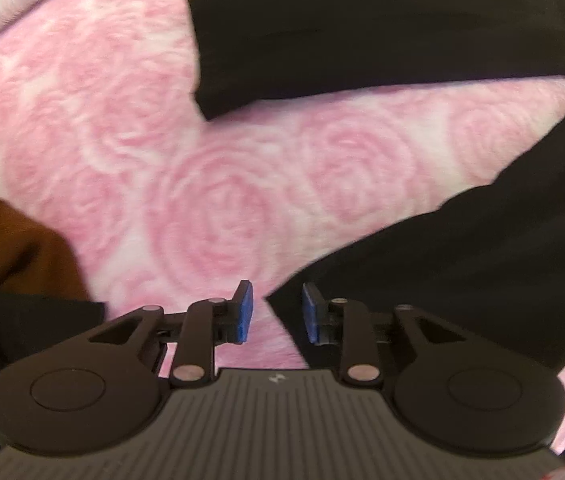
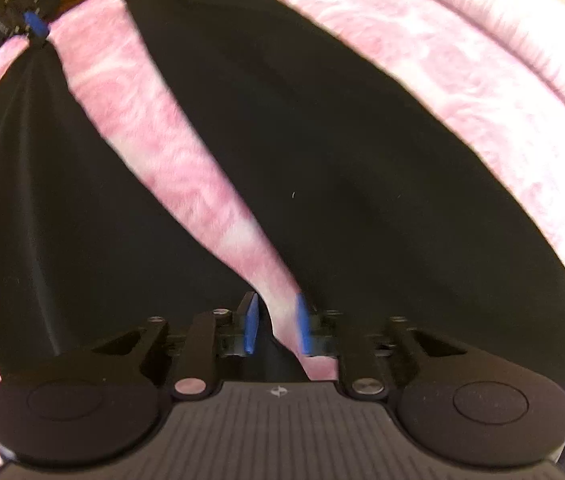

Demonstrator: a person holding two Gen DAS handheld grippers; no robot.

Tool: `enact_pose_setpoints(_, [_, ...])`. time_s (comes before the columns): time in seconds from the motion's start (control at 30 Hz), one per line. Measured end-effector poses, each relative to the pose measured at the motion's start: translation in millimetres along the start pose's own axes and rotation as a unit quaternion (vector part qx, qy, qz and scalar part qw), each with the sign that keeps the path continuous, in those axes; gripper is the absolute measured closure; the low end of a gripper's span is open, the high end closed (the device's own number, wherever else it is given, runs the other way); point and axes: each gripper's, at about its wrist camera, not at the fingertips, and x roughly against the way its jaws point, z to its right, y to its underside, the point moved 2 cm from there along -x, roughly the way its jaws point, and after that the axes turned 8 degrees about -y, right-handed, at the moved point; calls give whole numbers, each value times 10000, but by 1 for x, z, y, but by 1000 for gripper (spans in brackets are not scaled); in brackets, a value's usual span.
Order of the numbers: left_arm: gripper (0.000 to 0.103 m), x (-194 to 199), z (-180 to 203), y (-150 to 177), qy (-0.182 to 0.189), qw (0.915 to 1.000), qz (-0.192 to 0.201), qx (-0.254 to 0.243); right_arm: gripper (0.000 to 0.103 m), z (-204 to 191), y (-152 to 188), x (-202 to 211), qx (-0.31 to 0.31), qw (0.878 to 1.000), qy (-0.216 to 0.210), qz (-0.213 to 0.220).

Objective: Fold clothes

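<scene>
Across the pink rose-patterned blanket [image 1: 210,184] I have a black garment [image 2: 342,168] spread out, and from its two long limbs parted by a strip of pink it looks to me like trousers, though I cannot rule out a long-sleeved top. My left gripper [image 1: 276,310] hangs over a corner of one limb with its jaws parted; the cloth corner lies between the blue pads [image 1: 246,312], but I see no pad pressing on it, so I count that gripper as released. My right gripper [image 2: 276,326] stands near the fork where the limbs meet, jaws parted over bare blanket, grasping nothing. I judge the fabric thin, soft and limp: it will sag and slide on itself, so I would pinch it at a hem or corner edge, both layers together, rather than mid-panel. Motion blur softens both views, black swallows every seam and crease, and the waistband or collar is cut off by the frame. A brown cloth [image 1: 14,248] at the left edge is only partly visible.
</scene>
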Motion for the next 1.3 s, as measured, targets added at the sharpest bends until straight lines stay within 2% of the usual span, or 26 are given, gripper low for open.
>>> enact_pose_setpoints(0.1, [80,15,-6,6,-7,9998,201,51,71,-16,-1,8,26,9998,-102,181])
enact_pose_setpoints(0.17, [78,23,-4,9,69,9993,357,34,68,-32,-5,3,267,9991,-270,194])
enact_pose_setpoints(0.23, [76,22,3,7,290,9987,425,18,68,-43,-11,-7,409,9982,-411,170])
enact_pose_setpoints(0.33, [75,5,18,3,360,9984,409,-176,67,-58,-23,-24,594,9962,-624,147])
enact_pose_setpoints(0.37, [77,-3,23,1,370,9983,388,-248,68,-62,-27,-29,667,9951,-712,130])
enact_pose_setpoints(0.4, [92,-11,26,-1,327,9982,382,-316,69,-66,-31,-35,760,9940,-778,78])
enact_pose_setpoints(0.43, [100,-18,27,-2,263,9982,382,-381,91,-70,-34,-41,865,9931,-789,-1])
enact_pose_setpoints(0.47, [102,-24,24,-4,161,9985,394,-342,103,-72,-37,-47,927,9928,-758,-53])
enact_pose_setpoints(0.53, [102,-35,13,-8,-74,9989,430,-179,103,-69,-42,-51,835,9947,-594,-2])
enact_pose_setpoints(0.63, [99,-30,-9,-4,-67,9983,516,266,103,-58,-48,-49,450,9988,-180,94])
enact_pose_setpoints(0.67, [96,-22,-12,1,-51,9978,603,268,98,-57,-49,-45,332,9992,-170,125])
enact_pose_setpoints(0.77, [70,2,-18,21,285,9969,681,280,84,-67,-51,-29,389,9981,-401,254])
enact_pose_setpoints(0.87, [70,7,-14,35,786,9939,631,457,73,-83,-54,-29,561,9958,-681,257])
enact_pose_setpoints(0.93, [71,-4,-7,37,952,9925,552,525,71,-95,-55,-35,653,9942,-834,205])
enact_pose_setpoints(1.0, [95,-16,-3,34,882,9931,541,553,71,-102,-59,-47,722,9939,-827,93])
enact_pose_setpoints(1.03, [95,-21,-2,31,790,9936,581,553,80,-103,-62,-52,751,9942,-770,31])
enact_pose_setpoints(1.07, [95,-25,-2,29,746,9936,631,571,102,-104,-65,-57,779,9944,-713,-31])
enact_pose_setpoints(1.2, [94,-30,-2,22,569,9947,709,486,101,-95,-77,-63,511,9977,-446,39])
enact_pose_setpoints(1.3, [87,-17,-13,30,371,9945,700,682,99,-94,-79,-55,388,9987,-320,105])
